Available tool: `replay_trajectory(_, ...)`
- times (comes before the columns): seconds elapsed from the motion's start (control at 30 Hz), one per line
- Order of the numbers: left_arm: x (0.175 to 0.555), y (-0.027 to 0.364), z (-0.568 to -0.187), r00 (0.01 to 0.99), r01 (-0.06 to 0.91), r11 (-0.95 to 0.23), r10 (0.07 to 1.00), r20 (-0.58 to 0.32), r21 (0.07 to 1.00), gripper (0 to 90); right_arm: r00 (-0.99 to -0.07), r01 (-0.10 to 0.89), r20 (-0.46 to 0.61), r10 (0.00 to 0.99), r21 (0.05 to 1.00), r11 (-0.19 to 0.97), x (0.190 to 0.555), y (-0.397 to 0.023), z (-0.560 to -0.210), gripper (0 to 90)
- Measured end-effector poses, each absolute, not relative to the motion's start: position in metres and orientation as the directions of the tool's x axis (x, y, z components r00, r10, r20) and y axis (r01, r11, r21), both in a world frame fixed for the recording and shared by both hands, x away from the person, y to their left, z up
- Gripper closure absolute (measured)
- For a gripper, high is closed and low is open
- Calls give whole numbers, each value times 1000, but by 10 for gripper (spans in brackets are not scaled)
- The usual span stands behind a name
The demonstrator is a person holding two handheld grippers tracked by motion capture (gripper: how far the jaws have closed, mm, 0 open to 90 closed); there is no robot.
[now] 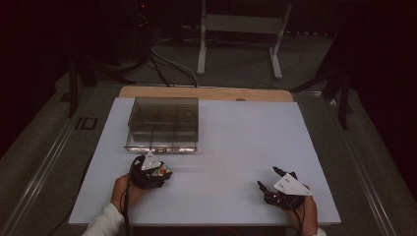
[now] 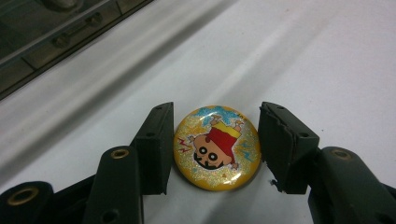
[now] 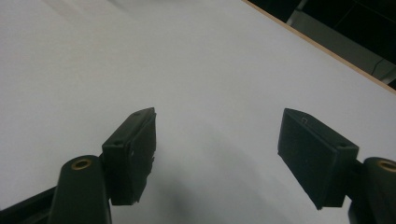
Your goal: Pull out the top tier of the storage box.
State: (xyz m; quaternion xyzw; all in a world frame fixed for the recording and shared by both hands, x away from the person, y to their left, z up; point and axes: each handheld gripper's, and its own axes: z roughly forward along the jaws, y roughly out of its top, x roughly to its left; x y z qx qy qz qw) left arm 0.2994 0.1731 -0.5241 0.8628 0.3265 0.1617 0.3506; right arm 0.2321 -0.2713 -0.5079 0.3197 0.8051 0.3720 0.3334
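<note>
Left gripper [image 2: 215, 144] sits low over the white table top [image 1: 236, 147], near the person's side, just in front of the clear smoky plastic compartment box [image 1: 163, 123]. In the left gripper view a round glossy yellow glitter badge with a cartoon boy in a red shirt [image 2: 216, 147] lies flat on the white surface between the two black jaws. The left pad touches the badge's edge or is just beside it; the right pad stands a sliver off the rim, a thin gap visible. So the jaws bracket the badge but are not clamped on it, no squeeze yet. The badge is not lifted. The cartoon figure appears upside down in this view. The edge of the box with its small latch crosses the upper left corner of that view, near but apart from the badge.

In the high view the left hand [image 1: 125, 189] holds the gripper from below, with a bit of the badge peeking out at its right side.

Right gripper [image 1: 275, 179] rests on the right part of the table, well apart from the badge and box. Its jaws spread wide, nothing between them, bare white surface beneath.
</note>
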Motion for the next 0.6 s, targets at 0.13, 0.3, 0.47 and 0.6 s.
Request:
replay_trajectory(0.13,297,173,-523,740,440,-548,670,58,711,491,-570,263,-302,764,814,518,232,-272,-507,273)
replay_trajectory(0.3,296,174,-522,745,431,-556,663,67,711,491,-567,263,-302,766,815,516,232,-272,-507,273)
replay_trajectory(0.47,293,180,-515,740,427,-540,670,63,726,492,-564,265,-300,769,817,513,232,-273,-507,273)
replay_trajectory(0.6,290,183,-510,741,413,-536,668,71,736,492,-561,268,-299,772,817,511,232,-274,-507,272)
